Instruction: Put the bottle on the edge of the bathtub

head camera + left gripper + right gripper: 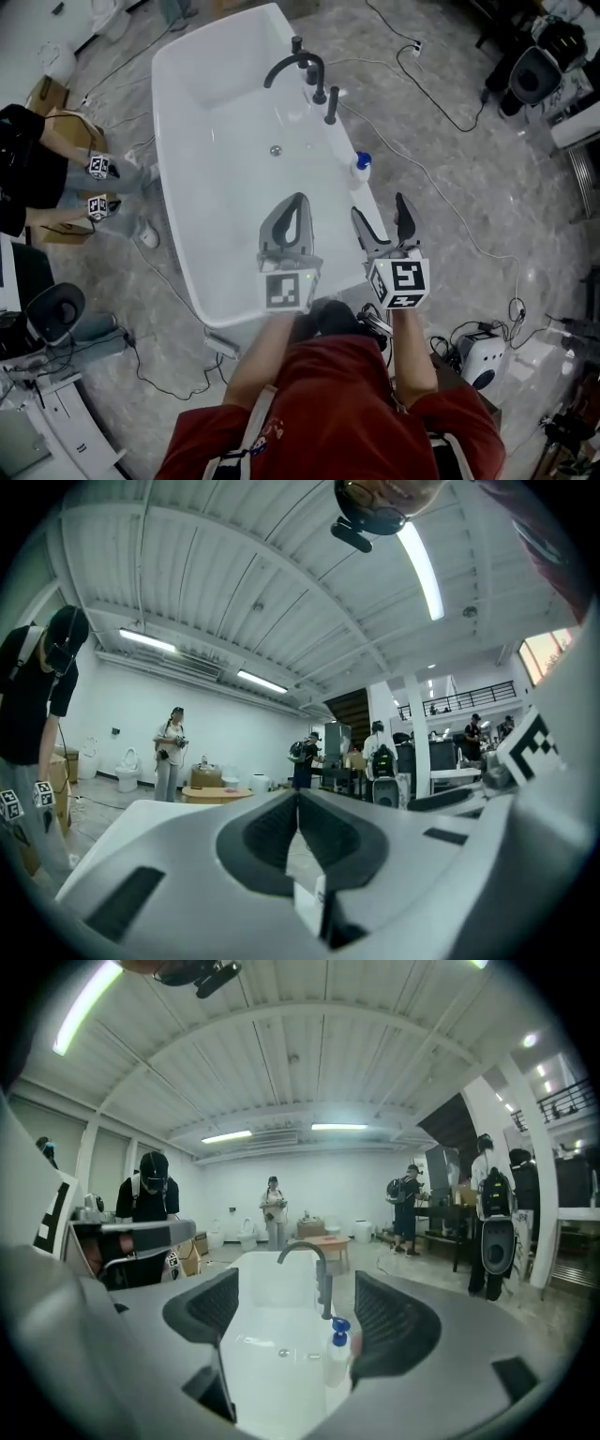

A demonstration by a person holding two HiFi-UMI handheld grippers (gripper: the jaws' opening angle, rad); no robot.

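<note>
A small white bottle with a blue cap [361,169] stands upright on the right rim of the white bathtub [178,141], below the dark faucet [305,70]. My right gripper [380,206] hovers over that rim a little short of the bottle, open and empty. In the right gripper view the bottle [337,1349] shows ahead, between the spread jaws and close to the right one, my gripper [295,1288] not touching it. My left gripper [298,199] hangs over the tub's near end, shut on nothing. In the left gripper view its tips [298,797] meet, pointing out into the hall.
The tub's drain [276,150] lies mid-basin. Cables snake over the marbled floor to the right. Another person [37,169] with marker cubes stands left of the tub beside a cardboard box [66,127]. A white device [483,361] sits at the lower right.
</note>
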